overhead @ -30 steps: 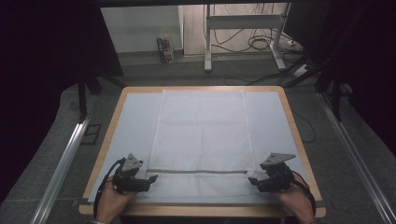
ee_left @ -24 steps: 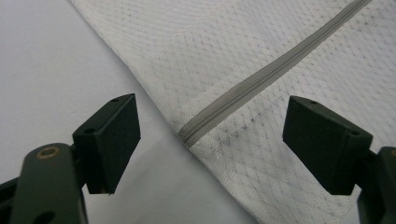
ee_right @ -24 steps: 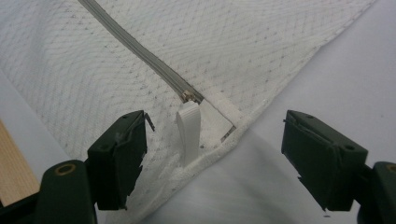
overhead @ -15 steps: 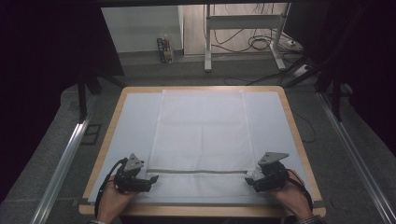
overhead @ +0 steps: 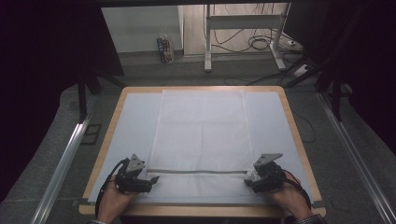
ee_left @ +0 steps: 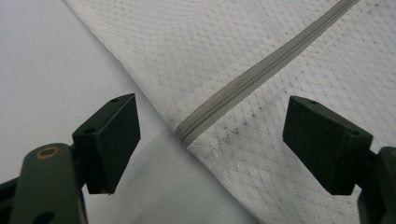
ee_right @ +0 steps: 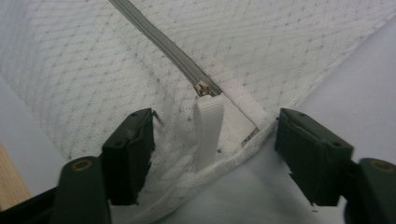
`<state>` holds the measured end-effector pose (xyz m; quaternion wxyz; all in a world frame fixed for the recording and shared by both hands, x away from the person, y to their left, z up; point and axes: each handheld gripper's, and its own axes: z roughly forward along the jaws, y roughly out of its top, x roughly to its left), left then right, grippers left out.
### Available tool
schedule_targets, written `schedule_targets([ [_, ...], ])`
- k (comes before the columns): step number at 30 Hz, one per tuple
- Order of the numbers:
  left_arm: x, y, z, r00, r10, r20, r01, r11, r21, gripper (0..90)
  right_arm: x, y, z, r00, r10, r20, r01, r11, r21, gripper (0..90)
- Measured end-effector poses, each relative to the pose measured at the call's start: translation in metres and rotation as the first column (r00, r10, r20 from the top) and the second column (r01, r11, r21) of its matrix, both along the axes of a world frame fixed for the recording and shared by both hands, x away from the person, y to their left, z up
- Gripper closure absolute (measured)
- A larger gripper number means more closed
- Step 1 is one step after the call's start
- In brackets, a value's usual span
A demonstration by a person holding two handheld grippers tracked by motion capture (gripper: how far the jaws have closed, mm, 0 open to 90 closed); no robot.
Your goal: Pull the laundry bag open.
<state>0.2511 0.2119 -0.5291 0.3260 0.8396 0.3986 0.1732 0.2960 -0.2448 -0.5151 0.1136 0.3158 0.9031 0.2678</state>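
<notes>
- A white mesh zip-up bag (overhead: 201,135) lies flat on a pale sheet (overhead: 133,126) that covers a wood-edged table (overhead: 294,126). In the high view it fills the middle of the frame, running from the far edge down to the near edge.
- A grey zipper (overhead: 198,171) crosses the bag from side to side in the lower part of the high view.
- My left gripper (overhead: 152,179) sits at the lower left of the high view, at the bag's left edge, level with the zipper's end.
- In the left gripper view my jaws stand wide apart, grasping nothing; the zipper's closed end (ee_left: 184,133) lies on the sheet between them, low in the centre.
- My right gripper (overhead: 248,179) sits at the lower right of the high view, at the bag's right edge.
- In the right gripper view my jaws are released and spread wide, with the zipper slider (ee_right: 204,88) and its white ribbon pull tab (ee_right: 208,128) between them, in the middle of the frame, untouched.
</notes>
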Motion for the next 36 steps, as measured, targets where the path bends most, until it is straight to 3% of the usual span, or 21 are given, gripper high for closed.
schedule_targets([
  [5, 0.000, -0.001, 0.000, 1.0000, -0.006, 0.001, 0.006, 1.0000, 0.008, 18.9, -0.006, 0.001, 0.001, 0.9999, -0.013, 0.010, 0.013, 1.000, 0.010, 42.7],
  [13, -0.001, -0.001, 0.001, 0.9999, -0.007, 0.011, 0.007, 1.0000, 0.005, 19.0, -0.014, 0.005, 0.003, 0.9993, 0.016, 0.033, -0.017, 1.000, 0.013, 77.6],
  [16, 0.000, -0.002, 0.002, 0.9999, -0.002, 0.010, 0.002, 0.9999, -0.017, 18.9, -0.014, 0.005, 0.004, 0.9984, 0.033, 0.046, -0.033, 0.999, 0.009, 79.8],
  [19, 0.000, -0.002, 0.003, 1.0000, -0.004, 0.009, 0.004, 0.9995, -0.031, 18.9, -0.014, 0.003, 0.005, 0.9975, 0.046, 0.054, -0.047, 0.999, 0.024, 80.1],
  [24, 0.000, -0.003, 0.002, 0.9999, -0.008, 0.007, 0.008, 0.9998, -0.017, 18.9, -0.015, 0.002, 0.007, 0.9971, 0.042, 0.063, -0.044, 0.998, 0.036, 80.3],
  [28, 0.000, -0.003, 0.003, 0.9999, -0.009, 0.007, 0.009, 0.9992, -0.038, 18.9, -0.017, 0.001, 0.011, 0.9949, 0.048, 0.089, -0.053, 0.997, 0.057, 80.4],
  [30, 0.000, -0.004, 0.003, 0.9999, -0.013, 0.007, 0.013, 0.9991, -0.041, 18.8, -0.016, 0.001, 0.011, 0.9964, 0.040, 0.075, -0.044, 0.997, 0.060, 79.1],
  [32, 0.000, -0.004, 0.003, 0.9998, -0.017, 0.005, 0.017, 0.9993, -0.032, 18.7, -0.016, 0.001, 0.008, 0.9967, 0.044, 0.068, -0.046, 0.998, 0.030, 70.9],
  [36, 0.000, -0.004, 0.003, 0.9999, -0.015, 0.004, 0.015, 0.9993, -0.034, 18.6, -0.012, -0.002, 0.004, 0.9989, 0.016, 0.043, -0.017, 1.000, 0.006, 41.6],
])
